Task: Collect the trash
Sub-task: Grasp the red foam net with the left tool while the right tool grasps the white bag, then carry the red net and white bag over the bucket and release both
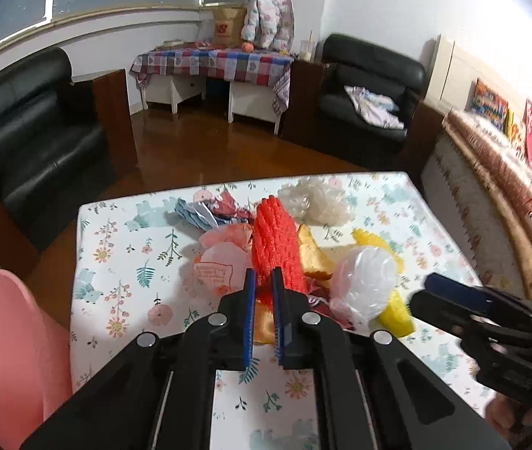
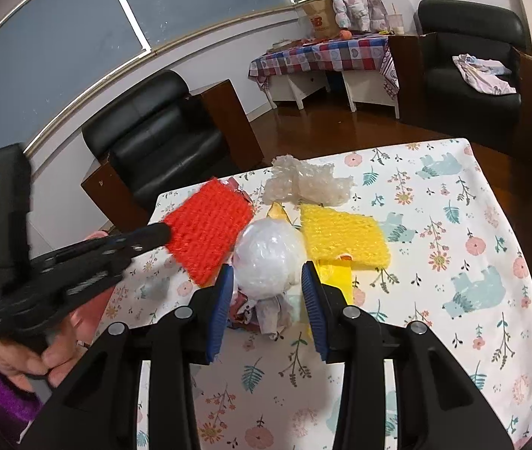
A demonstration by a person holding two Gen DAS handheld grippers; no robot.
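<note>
Right gripper (image 2: 267,275): jaws apart around a white plastic bag (image 2: 267,253), contact unclear.
Left gripper (image 2: 164,234): pinching the edge of a red mesh pad (image 2: 209,234), a hand (image 2: 46,356) on its handle.
Counter (image 2: 453,300): floral cloth, yellow mesh pad (image 2: 340,238), clear crumpled wrap (image 2: 303,183).

The left gripper (image 1: 264,281) points down at a slant, its blue-padded jaws pinched nearly together on the near edge of the red mesh piece (image 1: 277,247). Seen from the right wrist view, its black frame comes in from the left, held by a hand (image 2: 41,356) with a purple sleeve at the wrist (fingers curled around the handle). The right gripper (image 2: 267,277) also tilts downward, jaws partway apart with a white plastic ball (image 2: 269,258) sitting between the pads; contact isn't clear.
</note>
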